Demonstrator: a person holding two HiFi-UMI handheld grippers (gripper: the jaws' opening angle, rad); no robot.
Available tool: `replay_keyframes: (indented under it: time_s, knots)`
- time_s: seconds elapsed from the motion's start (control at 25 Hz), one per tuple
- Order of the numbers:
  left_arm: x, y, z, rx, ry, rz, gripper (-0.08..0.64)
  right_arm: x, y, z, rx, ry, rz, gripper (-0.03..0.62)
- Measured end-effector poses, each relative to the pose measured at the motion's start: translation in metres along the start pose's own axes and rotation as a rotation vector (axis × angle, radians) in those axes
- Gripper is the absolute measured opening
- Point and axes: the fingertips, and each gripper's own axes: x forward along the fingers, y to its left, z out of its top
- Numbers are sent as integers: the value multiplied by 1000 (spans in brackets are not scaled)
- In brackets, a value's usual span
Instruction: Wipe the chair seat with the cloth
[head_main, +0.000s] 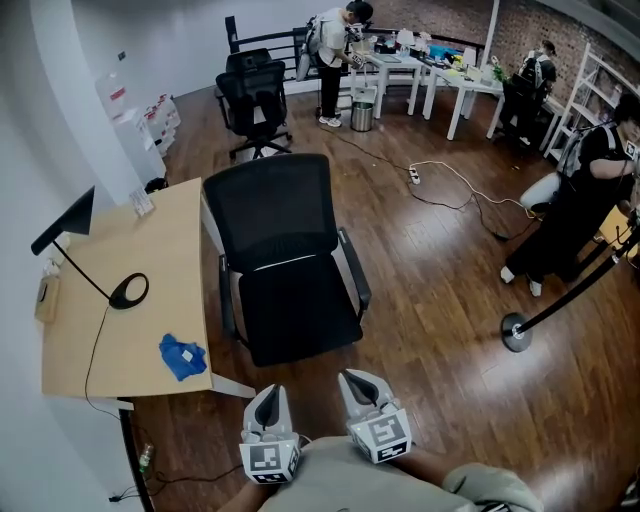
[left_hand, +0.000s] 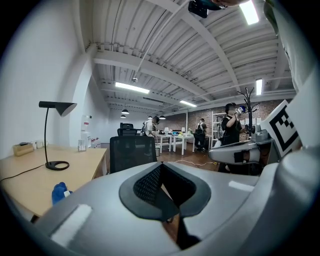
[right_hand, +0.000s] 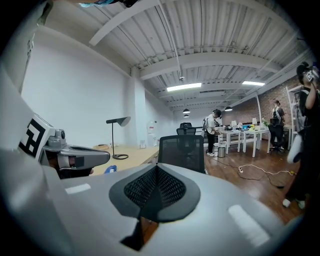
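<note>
cloth (head_main: 182, 356): blue, crumpled — on wooden desk (head_main: 160, 250)
office chair (head_main: 298, 315): black, just beside desk
left gripper (head_main: 268, 400), right gripper (head_main: 358, 384): near chair's front

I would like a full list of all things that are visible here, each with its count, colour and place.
cloth: one, blue, crumpled on the desk's near corner
office chair: one, black, right of the desk
desk: one, light wood, against the left wall
lamp: one, black, on the desk
second chair: one, black, farther back
tables: at least two, white, far end
people: three, dark clothes, far end and right side
left gripper: one, grey, bottom edge, shut, holding nothing
right gripper: one, grey, beside it, shut, holding nothing
</note>
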Motion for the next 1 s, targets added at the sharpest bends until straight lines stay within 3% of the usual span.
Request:
replay_keyframes:
  time_s: [1.0]
  knots:
    - [-9, 3, -5, -2, 8, 26, 5, 1, 4, -3, -29, 17, 16, 0]
